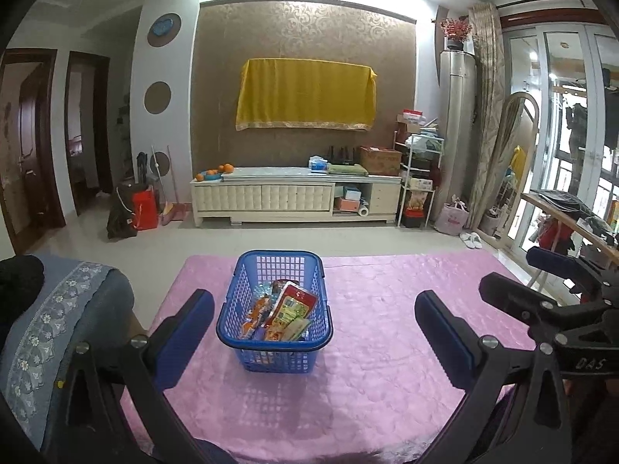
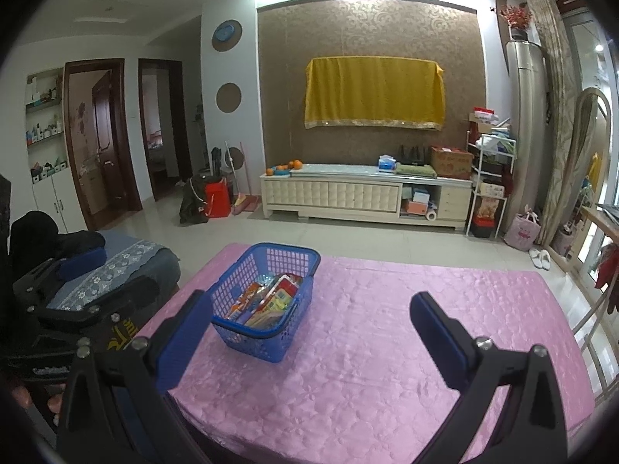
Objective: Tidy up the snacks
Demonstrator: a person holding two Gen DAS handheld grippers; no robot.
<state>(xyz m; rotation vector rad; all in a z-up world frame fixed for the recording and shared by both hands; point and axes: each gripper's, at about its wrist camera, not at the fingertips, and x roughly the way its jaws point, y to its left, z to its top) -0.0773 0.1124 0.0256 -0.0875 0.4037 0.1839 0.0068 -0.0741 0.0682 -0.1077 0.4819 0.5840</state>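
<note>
A blue plastic basket stands on the pink tablecloth, near the table's far left part. Several snack packets lie inside it, the top one red and green. My left gripper is open, held just in front of the basket, its blue pads either side of it and apart from it. In the right wrist view the basket sits left of centre, holding the snack packets. My right gripper is open and empty over the cloth. Each gripper shows at the other view's edge: right gripper, left gripper.
A seat with a grey-blue lace cover stands against the table's left side. A white chair frame is at the right edge. Beyond the table lie tiled floor and a long TV cabinet. Bare pink cloth stretches right of the basket.
</note>
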